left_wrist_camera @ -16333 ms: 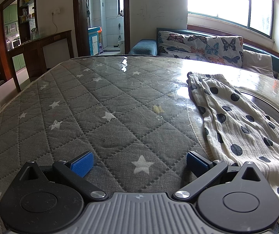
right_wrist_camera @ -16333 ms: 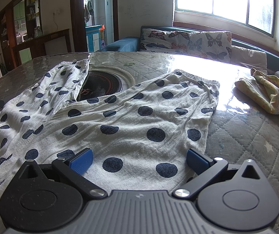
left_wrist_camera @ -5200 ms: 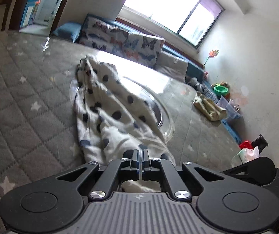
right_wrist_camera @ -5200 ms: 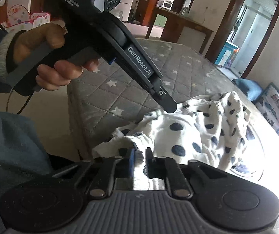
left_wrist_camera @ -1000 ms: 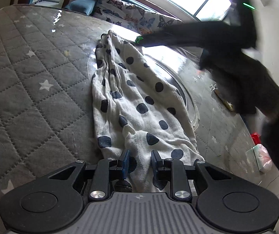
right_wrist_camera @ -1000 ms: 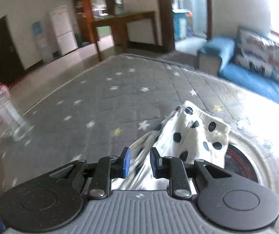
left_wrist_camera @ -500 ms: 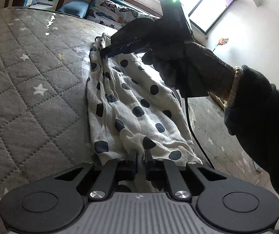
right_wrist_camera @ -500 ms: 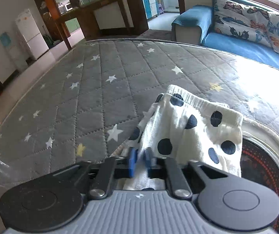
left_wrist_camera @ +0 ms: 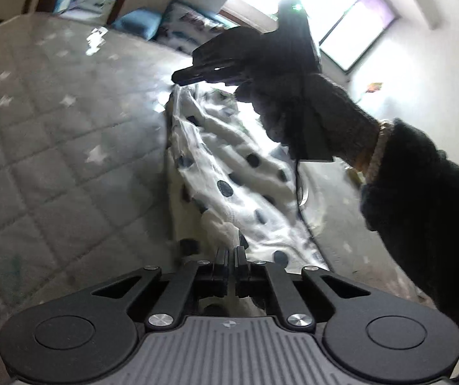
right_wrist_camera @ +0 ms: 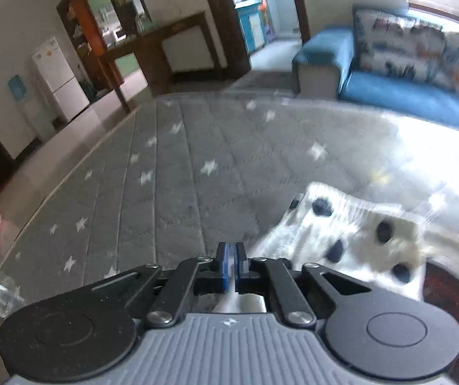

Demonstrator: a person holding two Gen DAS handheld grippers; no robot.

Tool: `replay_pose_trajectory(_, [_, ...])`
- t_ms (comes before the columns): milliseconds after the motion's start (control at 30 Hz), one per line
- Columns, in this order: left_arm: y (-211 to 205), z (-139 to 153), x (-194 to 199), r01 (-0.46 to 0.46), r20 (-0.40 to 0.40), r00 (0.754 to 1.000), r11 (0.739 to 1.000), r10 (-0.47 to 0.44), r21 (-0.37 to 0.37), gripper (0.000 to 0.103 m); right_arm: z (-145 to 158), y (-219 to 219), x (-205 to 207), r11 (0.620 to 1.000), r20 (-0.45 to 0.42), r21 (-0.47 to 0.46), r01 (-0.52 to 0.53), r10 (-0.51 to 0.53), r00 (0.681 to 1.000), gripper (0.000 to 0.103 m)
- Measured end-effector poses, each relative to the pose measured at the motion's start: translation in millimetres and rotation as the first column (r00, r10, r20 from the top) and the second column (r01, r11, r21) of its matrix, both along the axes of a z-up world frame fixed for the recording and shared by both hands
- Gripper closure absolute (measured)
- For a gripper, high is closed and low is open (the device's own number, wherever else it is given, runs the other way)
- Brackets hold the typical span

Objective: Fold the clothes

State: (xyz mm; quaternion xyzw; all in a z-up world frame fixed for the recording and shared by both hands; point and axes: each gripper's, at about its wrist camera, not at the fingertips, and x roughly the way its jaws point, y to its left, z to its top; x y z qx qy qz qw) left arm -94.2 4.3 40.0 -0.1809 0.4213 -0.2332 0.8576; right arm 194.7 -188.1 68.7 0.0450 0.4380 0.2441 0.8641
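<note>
Both tongs pinch opposite ends of the white, dark-dotted cotton trousers [left_wrist_camera: 229,173], stretched lengthwise over the grey star-quilted bench [left_wrist_camera: 53,147]: left tongs [left_wrist_camera: 231,253] near end, right tongs [right_wrist_camera: 231,256] far end, likely to fold end-to-end. Round inset hotplate [right_wrist_camera: 454,292] beneath; blue sofa [right_wrist_camera: 405,93] well clear.

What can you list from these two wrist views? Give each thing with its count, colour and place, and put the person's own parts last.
Polka-dot garment: one, white with dark dots, stretched over the quilted surface.
Quilted cover: one, grey with white stars, under the garment.
Sofa: one, blue, behind the cover.
Fridge: one, white, far left wall.
Window: one, bright, far wall.
Left gripper: black, shut on the garment's near end.
Right gripper: black with blue pads, shut on the far end.
Right hand: dark glove, holding that gripper.
</note>
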Motion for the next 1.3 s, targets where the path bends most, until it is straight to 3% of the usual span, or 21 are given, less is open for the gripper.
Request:
replay_pose_trajectory(167, [5.7,1.7,-1.4,0.007,-0.008,1.0,1.0,-0.007,0.005,0.096,14.2,-17.5,-7.5,1.0,0.027,0.009,-0.025,0.025,0.999,0.095])
replay_pose_trajectory(367, [6.1,23.0,13.5,-0.001,0.061,0.998,1.0,0.0,0.0,0.09,35.3,-48.7,-11.0,0.996,0.071,-0.084,0.006,0.0,0.997,0.095])
replay_pose_trajectory(500, [-8.6,18.5,42.4,0.02,0.065,0.998,1.0,-0.02,-0.011,0.088,22.6,-60.0,3.0,0.997,0.039,-0.064,0.051,-0.048,0.998,0.095])
replay_pose_trajectory(700, [-34.1,0.7,71.4,0.059,0.013,0.998,0.998,-0.059,0.02,0.088,-0.3,-44.3,27.7,0.997,0.026,-0.073,0.022,-0.02,0.999,0.095])
replay_pose_trajectory(867, [-43.9,-12.9,72.7,0.085,-0.019,0.996,0.993,-0.083,0.082,0.088,-10.3,-24.0,48.8,0.995,0.042,-0.104,0.0,0.004,0.999,0.095])
replay_pose_trajectory(1000, [-42.7,-14.3,72.0,0.086,-0.021,0.996,0.993,-0.084,0.082,0.088,-18.8,-10.6,59.5,0.993,0.044,-0.119,-0.006,0.011,0.999,0.095])
replay_pose_trajectory(1133, [-37.6,-14.8,71.1,0.08,-0.027,0.997,0.994,-0.078,0.07,0.088,2.0,-24.8,57.1,0.998,0.063,-0.062,-0.009,0.013,0.998,0.094])
replay_pose_trajectory(1300, [-39.0,-12.5,70.4,0.086,-0.015,0.996,0.993,-0.085,0.086,0.085,31.5,-69.5,49.5,0.996,0.105,-0.088,0.024,-0.015,0.994,0.089])
